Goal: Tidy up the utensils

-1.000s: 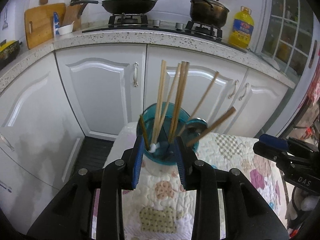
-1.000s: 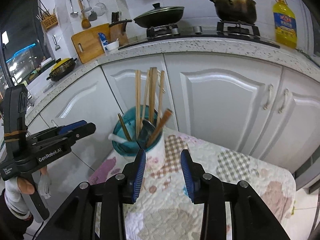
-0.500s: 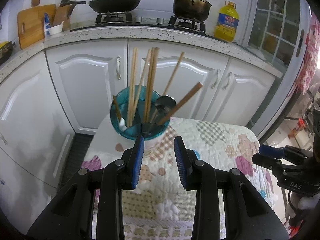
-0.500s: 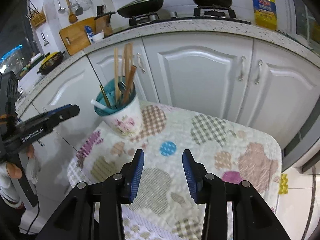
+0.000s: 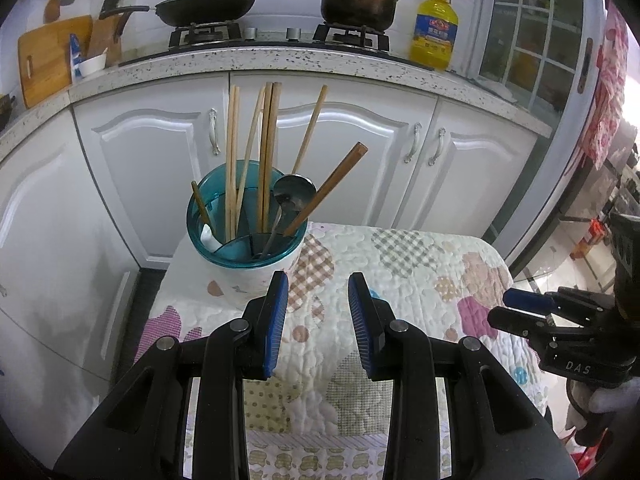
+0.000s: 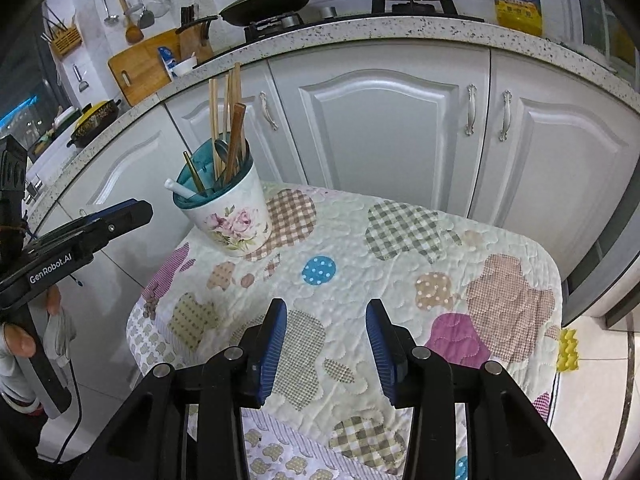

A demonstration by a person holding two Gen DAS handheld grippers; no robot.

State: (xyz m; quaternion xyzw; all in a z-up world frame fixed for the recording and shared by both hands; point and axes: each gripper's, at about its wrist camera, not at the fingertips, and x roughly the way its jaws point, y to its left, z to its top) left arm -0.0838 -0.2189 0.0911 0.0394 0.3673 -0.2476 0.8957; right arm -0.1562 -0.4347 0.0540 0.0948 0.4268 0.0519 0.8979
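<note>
Utensil holder at 10 o'clock corner of quilted table, close to edge. Chopsticks, metal spoon, brown-handled utensil lean outward, top-heavy.
Left gripper released, empty, holder just beyond at 11 o'clock.
Right gripper released, empty, holder well apart at 10 o'clock.
Risk: jaw clipping leaning handles tips holder off edge; soft quilt lets base rock.

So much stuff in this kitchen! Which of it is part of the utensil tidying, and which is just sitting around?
Part of the job:
- floral utensil cup
- wooden chopsticks
- metal spoon
- white spoon

Just sitting around:
- lidded wok
- dark pot
- oil bottle
- cutting board
- patchwork cloth
</note>
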